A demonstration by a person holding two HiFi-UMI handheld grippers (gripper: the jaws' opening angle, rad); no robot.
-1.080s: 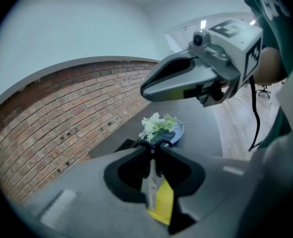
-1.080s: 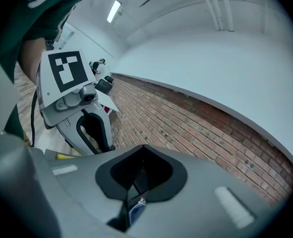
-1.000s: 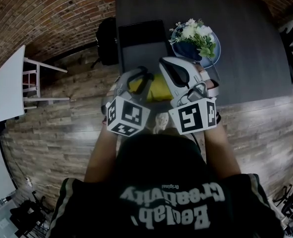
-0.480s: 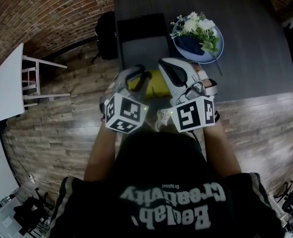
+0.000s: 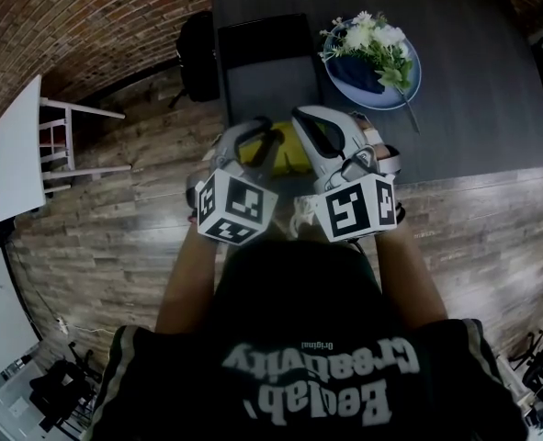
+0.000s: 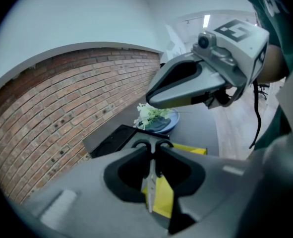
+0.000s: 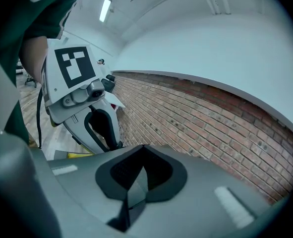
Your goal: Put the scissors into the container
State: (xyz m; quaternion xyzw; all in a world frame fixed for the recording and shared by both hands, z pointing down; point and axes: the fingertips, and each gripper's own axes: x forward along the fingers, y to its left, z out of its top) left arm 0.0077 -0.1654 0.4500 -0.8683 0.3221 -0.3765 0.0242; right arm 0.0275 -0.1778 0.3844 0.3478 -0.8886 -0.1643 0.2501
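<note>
1. The left gripper (image 6: 151, 150) has its jaws partly closed on the scissors (image 6: 149, 180), whose black handle loops point away towards the plate of flowers (image 6: 167, 127).
2. The right gripper (image 7: 136, 170) has its jaws together and holds nothing.
3. The dark container (image 5: 264, 62) sits on the bench (image 5: 473, 108) just left of that plate. Bringing the scissors low over the container's middle before releasing them should stop them catching its rim.
</note>
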